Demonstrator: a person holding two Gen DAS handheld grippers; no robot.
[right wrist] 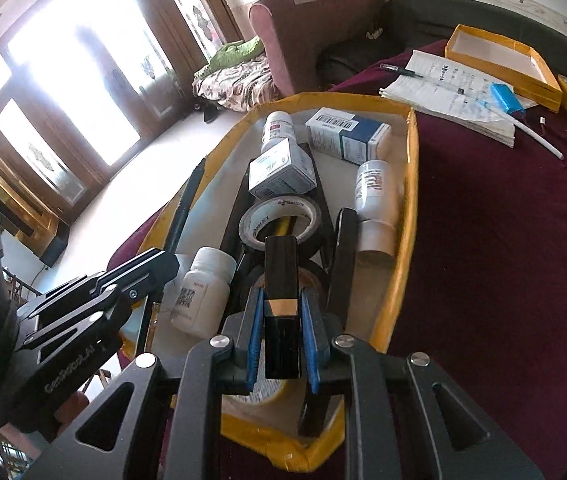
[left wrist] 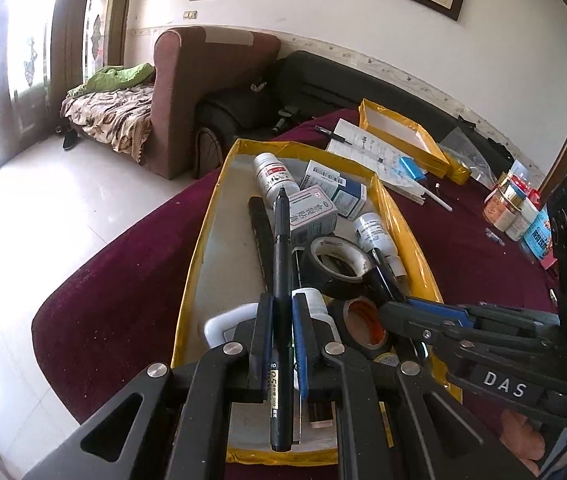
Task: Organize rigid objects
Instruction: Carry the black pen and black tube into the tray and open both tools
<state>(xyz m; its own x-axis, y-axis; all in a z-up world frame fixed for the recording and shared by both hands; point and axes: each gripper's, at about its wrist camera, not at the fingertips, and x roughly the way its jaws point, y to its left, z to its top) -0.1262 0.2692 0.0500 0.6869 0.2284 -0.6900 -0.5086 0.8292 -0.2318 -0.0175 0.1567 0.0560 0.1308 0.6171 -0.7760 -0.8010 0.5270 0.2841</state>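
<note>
Left hand-held gripper (left wrist: 281,314) is clenched on a black pen (left wrist: 282,280), the pen lying along its fingers, tip pointing far, above the near end of the yellow-rimmed tray (left wrist: 203,240). Right hand-held gripper (right wrist: 281,316) is clenched on a black rectangular block with a gold band (right wrist: 280,292), held over the same tray's near right portion. The tray stands on the counter (right wrist: 503,240), which is covered in maroon cloth, and already holds medicine boxes (right wrist: 347,132), white bottles (right wrist: 375,184), and a tape roll (right wrist: 279,220) in a crowded heap. Judgement: both items are in transit for sorting. To proceed well, keep the two grippers apart, since they work close together; lift each item clear of the tape roll and bottles before travelling; place the pen flat and parallel to a tray wall so it cannot roll. A second yellow tray (right wrist: 503,68) at far right appears largely bare and could serve as a destination.
</note>
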